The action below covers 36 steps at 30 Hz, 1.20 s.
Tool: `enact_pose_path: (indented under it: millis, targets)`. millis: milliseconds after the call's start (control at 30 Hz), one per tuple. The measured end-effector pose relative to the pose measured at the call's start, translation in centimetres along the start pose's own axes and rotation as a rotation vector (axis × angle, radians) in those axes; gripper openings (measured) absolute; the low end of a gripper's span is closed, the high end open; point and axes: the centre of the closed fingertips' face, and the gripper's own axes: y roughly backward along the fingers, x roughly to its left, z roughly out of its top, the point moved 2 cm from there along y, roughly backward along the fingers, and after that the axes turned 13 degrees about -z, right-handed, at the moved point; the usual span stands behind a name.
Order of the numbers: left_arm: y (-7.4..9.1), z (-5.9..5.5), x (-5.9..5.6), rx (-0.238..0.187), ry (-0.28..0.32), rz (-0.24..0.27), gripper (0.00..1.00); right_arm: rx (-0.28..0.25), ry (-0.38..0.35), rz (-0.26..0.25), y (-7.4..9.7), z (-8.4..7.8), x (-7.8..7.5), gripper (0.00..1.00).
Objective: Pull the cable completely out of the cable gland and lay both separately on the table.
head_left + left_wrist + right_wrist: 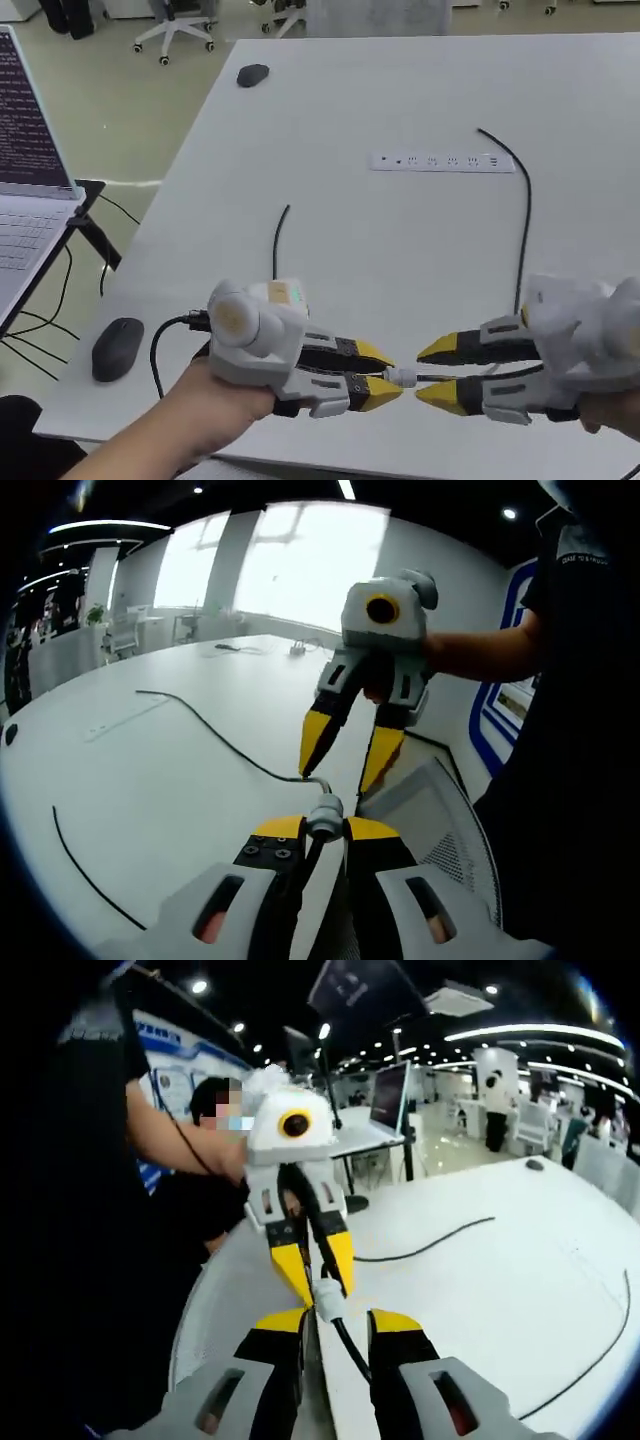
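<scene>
We have the left tool (pixel 385 375) closed on the gland (pixel 401 378), its yellow tips pinching the small white body from both sides, close to the near edge of the worktop (pixel 400 260). The right tool (pixel 421 373) faces it tip to tip with its jaws open. The cable (pixel 524 230) runs out of the gland and straight through that gap, and as far as we can tell neither jaw touches it. From there the cable bends away and lies on the worktop, its end resting near the strip (pixel 440 161) toward the far right. In the right gripper view a dark line runs back from the gland between the left tool's jaws. We take it for the cable's short end, but cannot be sure.

So the cable sits in the gland and neither has been laid down. We judge the step in hand to be setting the grip for the pull. Next, the right tool needs to close on the cable just beside the gland, then draw away along the cable's own line while the left tool holds firm. The cable is thin and may slip in the jaws, and the gland's seal may resist. A second cable (pixel 277 240) lies toward the left edge, well apart, and we leave it alone.
</scene>
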Motion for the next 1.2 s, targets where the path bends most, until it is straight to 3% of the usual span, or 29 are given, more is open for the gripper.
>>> enact_pose_path:
  millis: [67,100,133,200,233,267,300,367,433,600,1000,1067,1133,1200]
  targets:
    - [0.0,0.3,-0.1,0.009,-0.043,0.010,0.15,0.052,-0.095,0.042,0.5,0.0,-0.2,0.14]
    - [0.1,0.5,-0.2,0.006,-0.055,0.011,0.15,0.050,-0.124,0.070,0.6,0.3,-0.2,0.13]
    - [0.2,0.9,-0.3,0.001,-0.069,0.007,0.15,0.046,-0.169,0.102,0.6,0.5,-0.1,0.18]
    - [0.3,1.4,-0.4,0.001,-0.091,0.008,0.15,0.091,-0.305,0.188,0.5,0.6,0.6,0.34]
    - [0.3,1.5,-0.5,0.006,-0.096,0.007,0.15,0.111,-0.299,0.175,0.2,0.3,0.1,0.34]
    - [0.3,1.5,-0.5,0.012,-0.104,0.007,0.15,0.090,-0.255,0.156,-0.1,0.4,-0.4,0.27]
    - [0.4,1.7,-0.6,0.013,-0.102,0.001,0.15,0.088,-0.256,0.166,-0.3,0.4,-0.6,0.23]
    - [0.4,1.8,-0.7,0.010,-0.102,-0.005,0.15,0.081,-0.342,0.239,-0.3,0.9,0.1,0.22]
    - [0.3,1.9,-0.8,0.010,-0.101,-0.009,0.15,0.081,-0.349,0.296,-0.2,1.0,0.8,0.21]
    - [0.1,1.8,-1.0,0.017,-0.104,-0.013,0.15,0.101,-0.364,0.333,-0.9,0.5,1.3,0.19]
    - [-0.6,1.6,-1.2,0.015,-0.087,-0.019,0.15,0.126,-0.315,0.359,-0.6,-0.6,2.1,0.09]
    - [-0.7,1.5,-1.1,0.016,-0.077,-0.015,0.15,0.101,-0.229,0.328,-0.7,-0.6,1.9,0.09]
    - [-0.8,1.5,-1.0,0.013,-0.053,-0.018,0.15,0.105,-0.213,0.315,-0.6,-0.7,2.0,0.09]
    - [-0.7,1.4,-0.9,0.011,-0.040,-0.009,0.15,0.065,-0.109,0.269,-0.7,-0.6,1.8,0.08]
